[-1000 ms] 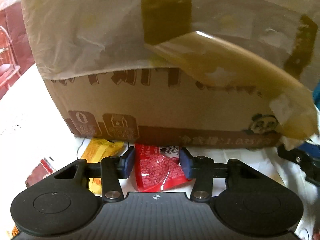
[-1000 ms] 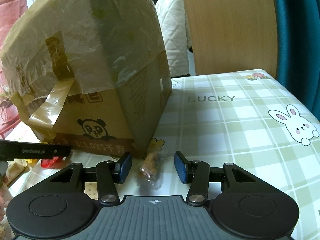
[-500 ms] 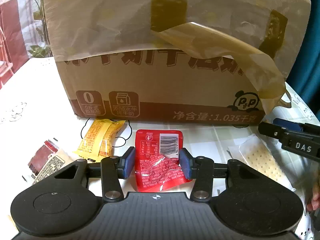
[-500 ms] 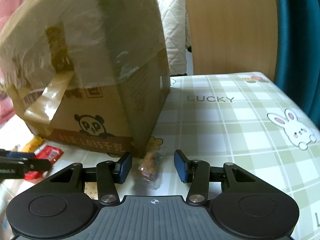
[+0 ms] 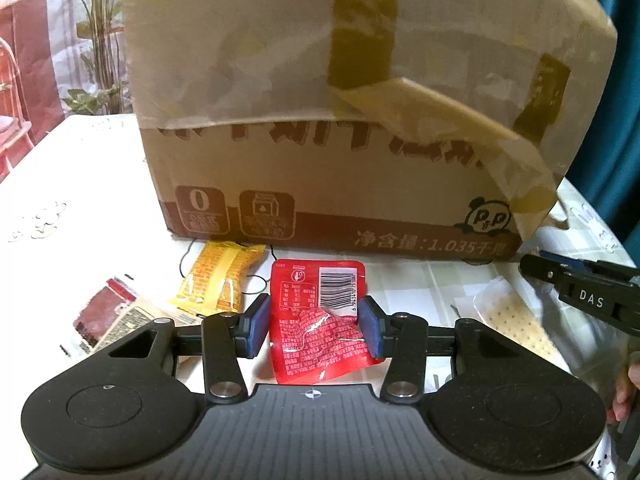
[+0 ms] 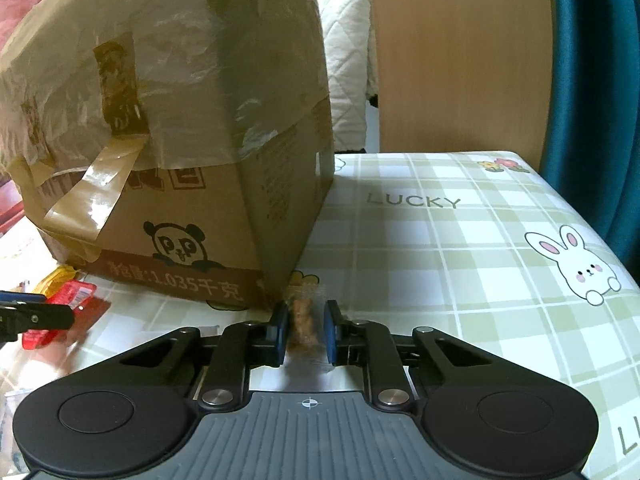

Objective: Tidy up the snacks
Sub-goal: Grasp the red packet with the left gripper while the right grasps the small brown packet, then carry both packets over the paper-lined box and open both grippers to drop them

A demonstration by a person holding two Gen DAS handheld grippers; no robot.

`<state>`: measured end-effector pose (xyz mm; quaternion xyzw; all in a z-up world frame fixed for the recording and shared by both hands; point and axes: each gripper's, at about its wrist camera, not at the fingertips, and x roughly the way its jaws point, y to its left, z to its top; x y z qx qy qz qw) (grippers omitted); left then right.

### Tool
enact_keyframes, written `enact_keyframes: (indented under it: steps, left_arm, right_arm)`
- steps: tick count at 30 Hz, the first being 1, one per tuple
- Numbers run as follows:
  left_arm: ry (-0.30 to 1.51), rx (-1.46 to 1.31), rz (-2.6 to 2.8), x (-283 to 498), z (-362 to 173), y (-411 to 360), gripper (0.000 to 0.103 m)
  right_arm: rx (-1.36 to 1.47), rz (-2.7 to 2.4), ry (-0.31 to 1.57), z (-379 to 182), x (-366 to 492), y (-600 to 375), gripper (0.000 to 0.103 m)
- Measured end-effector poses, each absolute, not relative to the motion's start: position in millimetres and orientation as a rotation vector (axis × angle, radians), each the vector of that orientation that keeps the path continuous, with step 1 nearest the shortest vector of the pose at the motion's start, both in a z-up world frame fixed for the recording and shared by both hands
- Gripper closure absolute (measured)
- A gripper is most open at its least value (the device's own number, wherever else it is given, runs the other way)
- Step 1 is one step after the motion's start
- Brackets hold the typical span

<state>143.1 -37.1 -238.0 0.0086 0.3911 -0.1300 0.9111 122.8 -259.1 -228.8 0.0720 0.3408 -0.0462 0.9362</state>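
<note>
A home: bunny-print tablecloth, houseplant, quilted bedding.

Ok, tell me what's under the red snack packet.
Beneath the red foil snack packet, held by the left tool, only pale tablecloth shows at its edges; anything directly underneath is covered.

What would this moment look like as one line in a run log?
left gripper: shut on red packet | right gripper: shut on clear-wrapped snack | cardboard box: behind both | yellow packet: on table, untouched

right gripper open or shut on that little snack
Shut on it: the right gripper has both blue pads pressed against the small clear-wrapped snack, no gap showing.
</note>
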Motion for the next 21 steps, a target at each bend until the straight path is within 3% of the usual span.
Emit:
enact_keyframes:
  steps: [10,21]
  left_arm:
    - [0.702,-0.042,-0.244,124,-208,-2,0.053]
    - [0.39,-0.053,-0.207,109,-126,20,0.053]
  right_arm:
    - [0.216,-0.141,0.579,-194,88,-270,0.086]
    - [0.137,-0.104,0.3,-91,89,-262,0.086]
